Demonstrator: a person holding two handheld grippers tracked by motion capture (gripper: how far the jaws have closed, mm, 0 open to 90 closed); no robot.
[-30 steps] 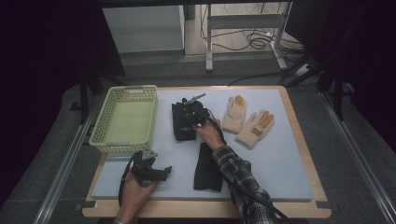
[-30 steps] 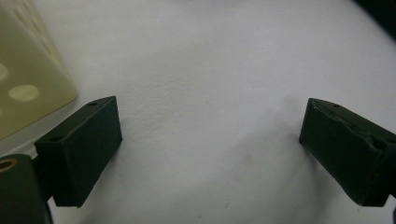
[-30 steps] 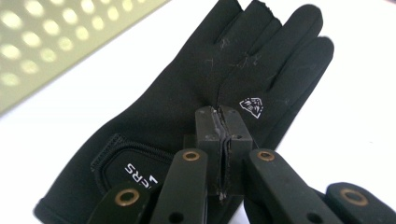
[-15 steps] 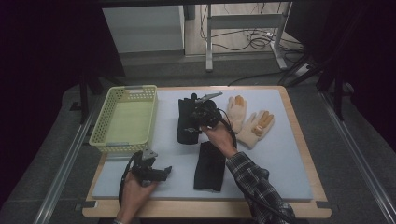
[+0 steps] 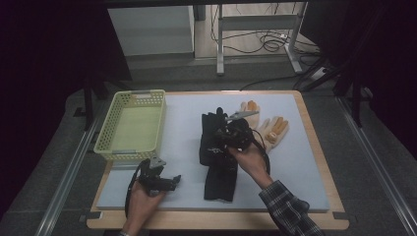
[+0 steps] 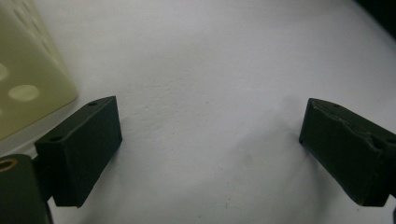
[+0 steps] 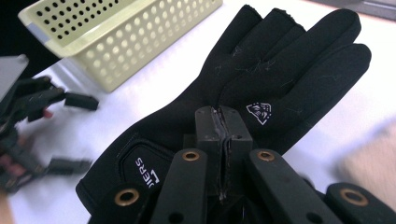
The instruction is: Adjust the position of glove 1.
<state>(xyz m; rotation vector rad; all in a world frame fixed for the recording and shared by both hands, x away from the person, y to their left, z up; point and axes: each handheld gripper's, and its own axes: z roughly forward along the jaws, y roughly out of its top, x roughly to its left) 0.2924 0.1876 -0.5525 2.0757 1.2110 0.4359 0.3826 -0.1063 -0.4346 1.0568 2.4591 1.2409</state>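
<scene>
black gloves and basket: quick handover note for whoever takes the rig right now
Left gripper: fingers open, nothing between them, low over the white table mat near the basket.
Right gripper: fingers shut, apparently pinching the back of the upper black fabric glove mid-table.
Second black glove lies flat just below it.
Two tan gloves with orange fingertips lie at the right.
Pale yellow perforated plastic basket at the left holds nothing.
Done: one glove gripped. Left, probably: move the gloves into the basket.
</scene>
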